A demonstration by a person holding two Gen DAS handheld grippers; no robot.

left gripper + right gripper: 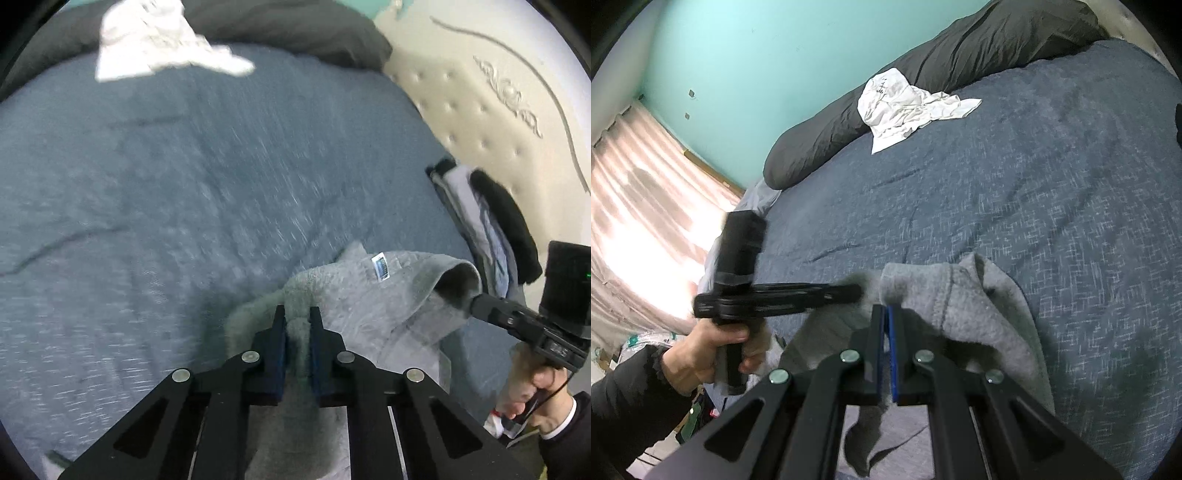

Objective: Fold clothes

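Left claw (pixel 297 314) & right claw (pixel 886 312) each pinch the grey garment (pixel 369 295) over the bed (pixel 184 184); keep edge taut, corners level w/ each other.

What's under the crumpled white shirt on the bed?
The white shirt lies partly on the blue blanket and partly on the dark pillow. Anything hidden beneath it cannot be seen.

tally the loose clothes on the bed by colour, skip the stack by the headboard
grey: 1, the grey garment pinched by both the left claw and the right claw
white: 1, the crumpled white garment near the dark pillows
total: 2
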